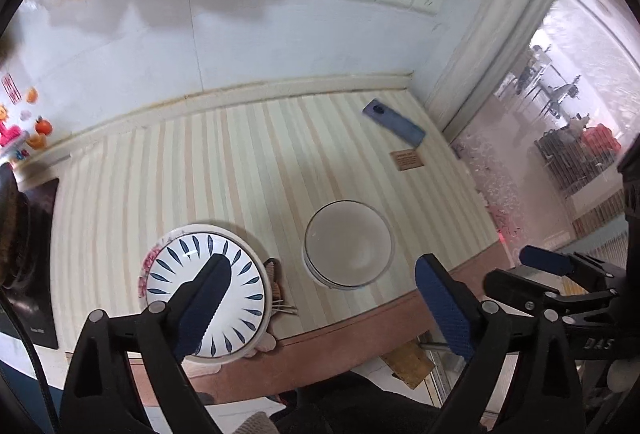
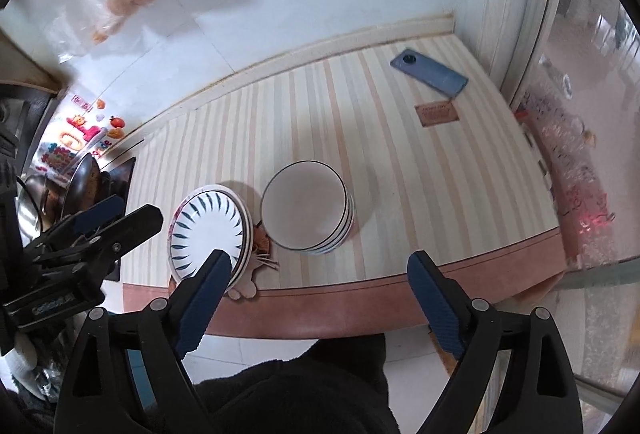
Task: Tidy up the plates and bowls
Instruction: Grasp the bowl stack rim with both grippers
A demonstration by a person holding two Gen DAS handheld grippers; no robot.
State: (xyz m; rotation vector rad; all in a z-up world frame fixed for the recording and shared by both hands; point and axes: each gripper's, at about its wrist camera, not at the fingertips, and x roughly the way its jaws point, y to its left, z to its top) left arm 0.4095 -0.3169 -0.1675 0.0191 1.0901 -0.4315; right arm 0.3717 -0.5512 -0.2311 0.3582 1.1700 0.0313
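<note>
White ceramic makes up both stacks on the striped table (image 2: 420, 193). The stack of plates (image 2: 208, 234) sits at the near left, close to the table's near edge; its top plate carries dark blue leaf strokes around the rim, and a pink-flowered rim peeks out from underneath on the left. Nothing lies on the top plate. Just right of it, apart by a narrow gap, stands the stack of bowls (image 2: 306, 209), nested with dark rim lines; the top bowl is empty. A small animal-shaped coaster (image 2: 260, 246) pokes out between the two stacks.

The left gripper (image 1: 320, 294) hangs above the near edge with its blue-padded fingers wide apart, holding nothing; one finger overlaps the plates in its own view, though contact cannot be judged. The right gripper (image 2: 318, 292) is likewise spread wide and empty, nearer than the bowls.

At the far right lies a blue phone (image 2: 430, 73), with a small brown card (image 2: 438, 113) beside it.
</note>
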